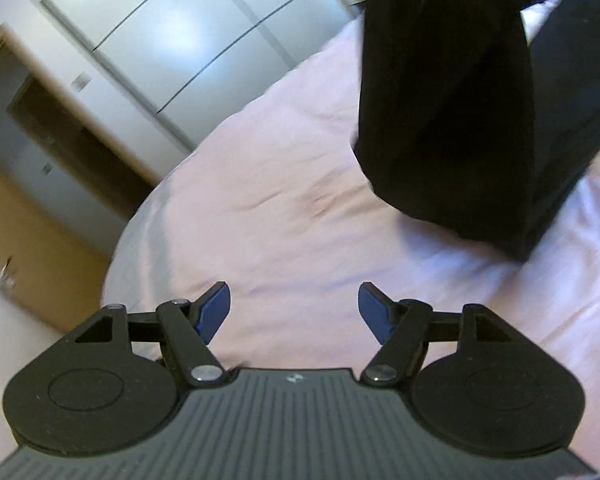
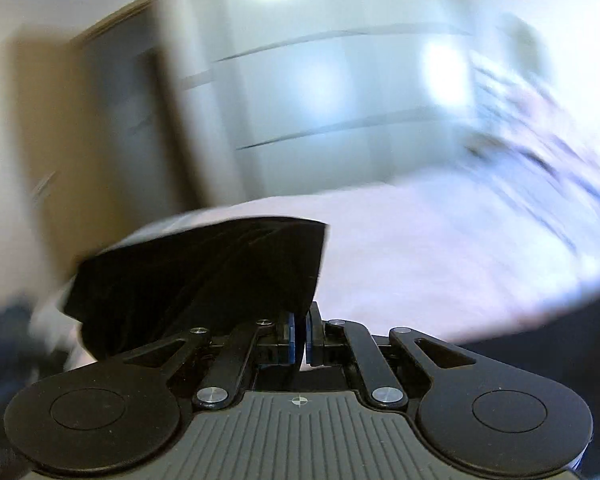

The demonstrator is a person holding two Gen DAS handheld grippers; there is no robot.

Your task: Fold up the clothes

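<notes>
Left wrist view: the left gripper (image 1: pixel 294 312) fills the lower part of the picture, its two blue-padded fingers (image 1: pixel 216 308) standing well apart with nothing between them. Beneath and beyond it lies a bed covered by a pale pink sheet (image 1: pixel 284 216), lightly creased. At the upper right a black garment (image 1: pixel 452 120) hangs lifted in the air, draping down in a broad fold whose lower edge comes near the sheet; whether it touches the sheet cannot be told. A second dark piece of cloth (image 1: pixel 572 92) lies just beside and behind it on the bed. At the upper left stands a white glossy wardrobe (image 1: pixel 172 28), and left of it a wooden door frame (image 1: pixel 32 120).

Right wrist view: the picture is heavily blurred. The right gripper (image 2: pixel 299 338) has its blue pads pressed together, clamped on an edge of the black garment (image 2: pixel 204 276), which spreads out from the jaws to the left and upward. The pink sheet (image 2: pixel 440 248) stretches behind. The white wardrobe (image 2: pixel 320 92) and the wooden door frame (image 2: pixel 52 128) show in the background, smeared.
</notes>
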